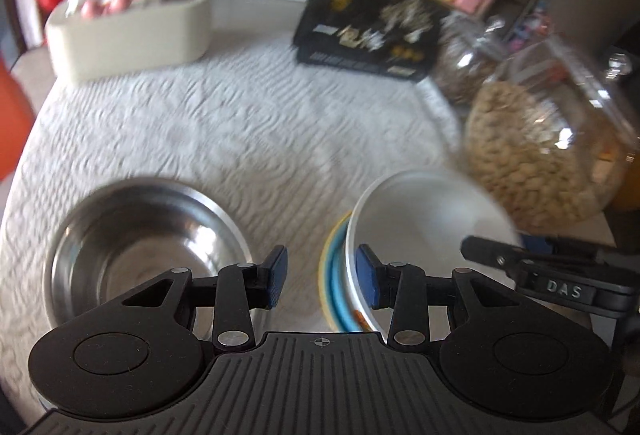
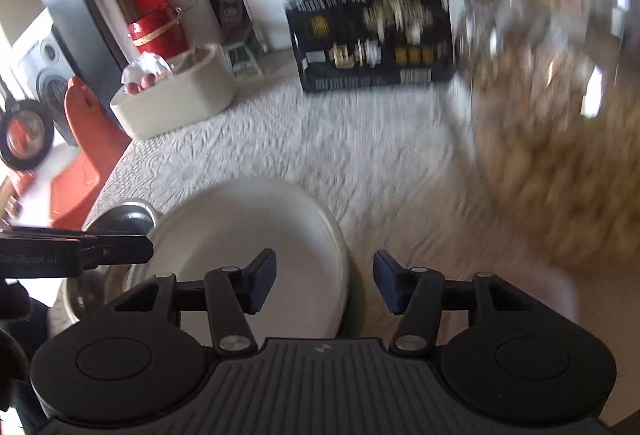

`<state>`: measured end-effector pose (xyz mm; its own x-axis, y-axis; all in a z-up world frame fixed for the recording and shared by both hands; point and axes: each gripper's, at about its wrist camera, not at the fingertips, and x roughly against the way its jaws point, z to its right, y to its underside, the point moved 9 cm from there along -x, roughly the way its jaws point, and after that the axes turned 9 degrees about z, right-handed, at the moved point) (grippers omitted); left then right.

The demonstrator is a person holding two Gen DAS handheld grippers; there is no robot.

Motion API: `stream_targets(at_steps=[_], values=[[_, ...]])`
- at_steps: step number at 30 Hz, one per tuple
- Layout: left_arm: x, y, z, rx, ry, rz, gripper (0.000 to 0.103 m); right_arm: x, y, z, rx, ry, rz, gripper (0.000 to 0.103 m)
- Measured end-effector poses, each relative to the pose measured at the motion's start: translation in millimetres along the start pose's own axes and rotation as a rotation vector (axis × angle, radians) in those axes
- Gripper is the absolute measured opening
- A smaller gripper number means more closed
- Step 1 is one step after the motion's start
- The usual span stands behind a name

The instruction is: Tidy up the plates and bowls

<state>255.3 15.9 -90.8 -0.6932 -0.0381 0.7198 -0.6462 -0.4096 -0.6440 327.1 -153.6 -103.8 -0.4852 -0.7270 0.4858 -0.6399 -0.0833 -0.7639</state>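
Note:
In the left wrist view my left gripper (image 1: 322,277) is open above the white cloth. A steel bowl (image 1: 140,235) sits to its left. A white bowl (image 1: 424,219) stands on a stack of blue and yellow dishes (image 1: 334,271) at its right finger. The right gripper's finger (image 1: 520,263) shows at the right edge. In the right wrist view my right gripper (image 2: 324,285) is open, its jaws either side of the white plate's (image 2: 248,235) right rim. The steel bowl (image 2: 120,219) lies beyond on the left, with the left gripper (image 2: 80,255) over it.
A cream tub (image 1: 132,35) with wrapped items stands at the far left. A black printed box (image 1: 372,27) leans at the back. Glass jars of nuts (image 1: 548,139) stand on the right, close to the stack. An orange chair (image 2: 88,151) is off the table's left edge.

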Motion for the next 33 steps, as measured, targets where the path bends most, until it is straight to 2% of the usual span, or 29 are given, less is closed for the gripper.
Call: stream_targets(at_steps=[4, 10, 16, 18, 20, 25, 33], values=[[-16.6, 6.9, -7.5, 0.069, 0.002, -0.047, 0.05, -17.8, 15.3, 7.4, -0.041, -0.047, -0.052, 0.052], [-33.7, 8.3, 9.4, 0.024, -0.008, -0.078, 0.048, -36.5, 21.4, 17.4, -0.099, -0.083, -0.115, 0.052], [-51.3, 18.0, 18.2, 0.019, 0.005, -0.118, 0.045, -48.3, 37.6, 7.0, -0.154, -0.157, -0.191, 0.052], [-55.4, 22.8, 21.8, 0.023, 0.021, -0.137, 0.045, -51.7, 39.9, 4.5, -0.188, -0.183, -0.217, 0.056], [-58.9, 28.5, 24.8, 0.029, 0.039, -0.156, 0.047, -52.6, 40.6, 3.0, -0.194, -0.189, -0.227, 0.059], [-59.8, 34.5, 27.7, 0.018, 0.023, -0.145, 0.046, -52.8, 42.0, 0.0, -0.188, -0.185, -0.236, 0.06], [-53.2, 40.1, 20.3, 0.151, 0.057, -0.141, 0.045, -55.2, 40.3, 1.2, -0.179, -0.189, -0.269, 0.06]])
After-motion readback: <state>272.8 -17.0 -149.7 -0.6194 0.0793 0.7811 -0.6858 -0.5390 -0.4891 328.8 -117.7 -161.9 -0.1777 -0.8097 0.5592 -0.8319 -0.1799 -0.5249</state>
